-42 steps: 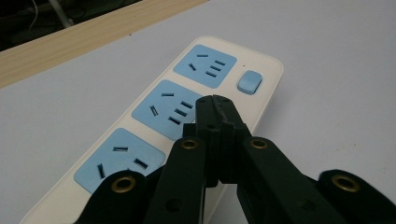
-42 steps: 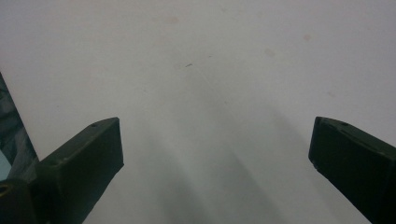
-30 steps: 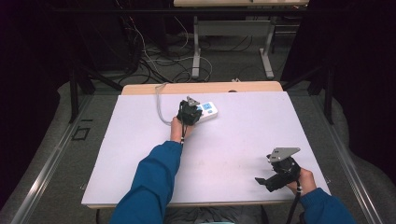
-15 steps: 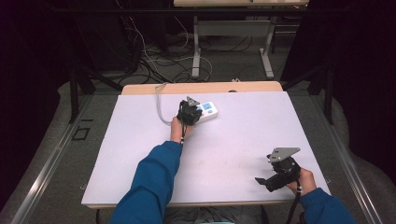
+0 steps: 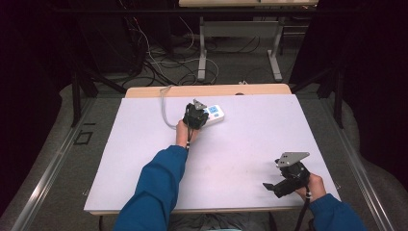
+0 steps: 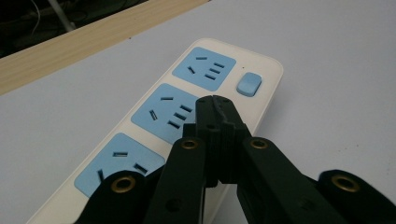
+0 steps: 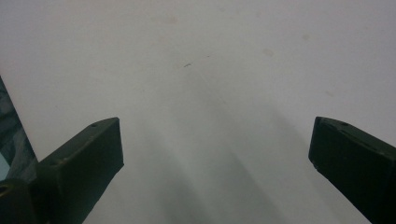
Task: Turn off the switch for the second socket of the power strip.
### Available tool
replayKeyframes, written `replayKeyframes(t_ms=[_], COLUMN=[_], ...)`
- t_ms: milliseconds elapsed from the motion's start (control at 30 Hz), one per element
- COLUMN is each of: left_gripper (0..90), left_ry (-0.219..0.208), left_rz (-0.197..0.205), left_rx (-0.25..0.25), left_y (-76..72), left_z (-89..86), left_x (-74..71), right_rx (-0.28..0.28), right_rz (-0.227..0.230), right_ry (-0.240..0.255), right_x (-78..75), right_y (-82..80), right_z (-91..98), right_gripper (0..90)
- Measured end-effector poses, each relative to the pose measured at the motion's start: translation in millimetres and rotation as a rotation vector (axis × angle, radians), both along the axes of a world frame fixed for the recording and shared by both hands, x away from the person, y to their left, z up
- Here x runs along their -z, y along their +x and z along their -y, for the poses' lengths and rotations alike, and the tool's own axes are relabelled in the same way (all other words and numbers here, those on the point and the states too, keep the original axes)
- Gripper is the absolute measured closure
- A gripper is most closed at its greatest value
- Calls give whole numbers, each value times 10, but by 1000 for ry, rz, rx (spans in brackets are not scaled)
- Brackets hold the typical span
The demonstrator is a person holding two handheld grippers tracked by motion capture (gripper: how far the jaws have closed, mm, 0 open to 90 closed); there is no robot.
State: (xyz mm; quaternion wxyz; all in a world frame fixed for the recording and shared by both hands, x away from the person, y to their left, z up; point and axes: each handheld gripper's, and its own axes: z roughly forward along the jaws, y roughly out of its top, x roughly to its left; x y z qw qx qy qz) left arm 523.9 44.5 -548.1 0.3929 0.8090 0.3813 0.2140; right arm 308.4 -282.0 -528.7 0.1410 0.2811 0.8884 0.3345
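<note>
Power strip (image 6: 187, 121) lies at table's (image 5: 144, 159) far edge. Left gripper (image 6: 215, 103), jaws fully closed, empty, tips over middle socket, near blue switch (image 6: 248, 84). Right gripper (image 5: 274, 185) wide open, empty, resting well apart. Best approach: press switch squarely with closed tips, gently.

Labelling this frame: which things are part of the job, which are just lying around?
In the job:
- power strip
- its blue switch
- left gripper, fingers shut, over the strip's sockets

Lying about:
- right gripper, open, idle over bare white tabletop
- cables on the floor behind
</note>
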Motion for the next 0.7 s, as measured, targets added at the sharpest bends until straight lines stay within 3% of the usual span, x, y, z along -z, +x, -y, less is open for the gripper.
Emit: replayKeyframes(t_ms=[200, 700], left_gripper=[900, 900], left_ry=[-8, 26], left_rz=[0, 5], left_rx=[-11, 2], left_y=[-7, -8], left_z=[13, 32], left_x=[3, -15], right_rx=[5, 5], right_rz=[1, 2], right_ry=[0, 1], right_x=[0, 0], right_y=[-2, -1], right_z=[0, 2], right_gripper=[24, 25])
